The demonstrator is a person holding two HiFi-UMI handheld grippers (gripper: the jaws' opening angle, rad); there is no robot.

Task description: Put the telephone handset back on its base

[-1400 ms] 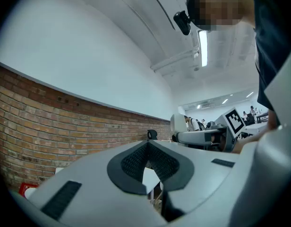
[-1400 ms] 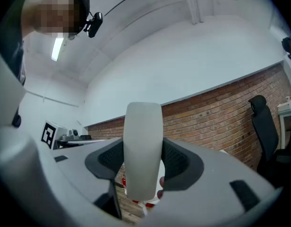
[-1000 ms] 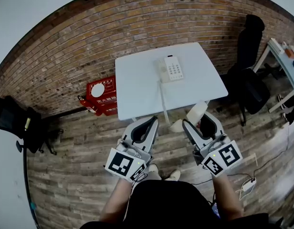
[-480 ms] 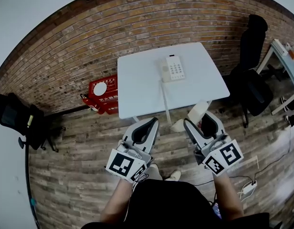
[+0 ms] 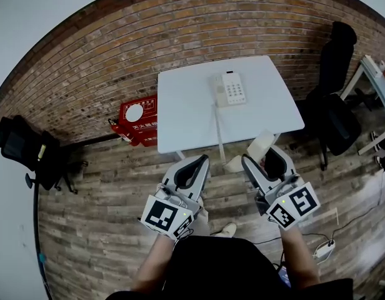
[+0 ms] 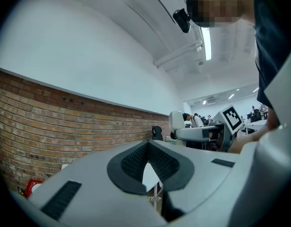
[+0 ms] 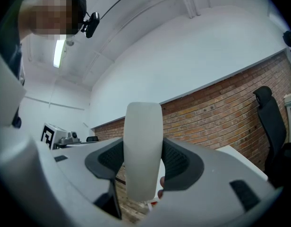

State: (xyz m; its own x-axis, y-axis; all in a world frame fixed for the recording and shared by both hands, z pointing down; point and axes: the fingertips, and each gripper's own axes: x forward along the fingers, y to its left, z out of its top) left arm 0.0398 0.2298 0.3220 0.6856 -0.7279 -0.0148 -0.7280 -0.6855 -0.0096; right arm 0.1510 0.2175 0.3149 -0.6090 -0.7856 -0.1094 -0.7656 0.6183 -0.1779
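the right gripper [image 5: 262, 158] is clamping the white telephone handset [image 7: 142, 145] between its pads, holding it above the wooden floor [image 5: 99, 230] just off the table's near edge. the left gripper [image 5: 199, 162] is hanging at its 9 o'clock, jaws pressed together on nothing. the telephone base [image 5: 229, 89] is sitting on the white table [image 5: 180, 114] at 12 o'clock from the grippers, its cord [image 5: 215, 127] running toward the handset. a red box [image 5: 136, 122] is lying at the table's 9 o'clock.

Office space, brick wall [image 5: 180, 17], white desk [image 5: 186, 114], black swivel chairs [image 5: 335, 122], plank floor [image 5: 92, 217]
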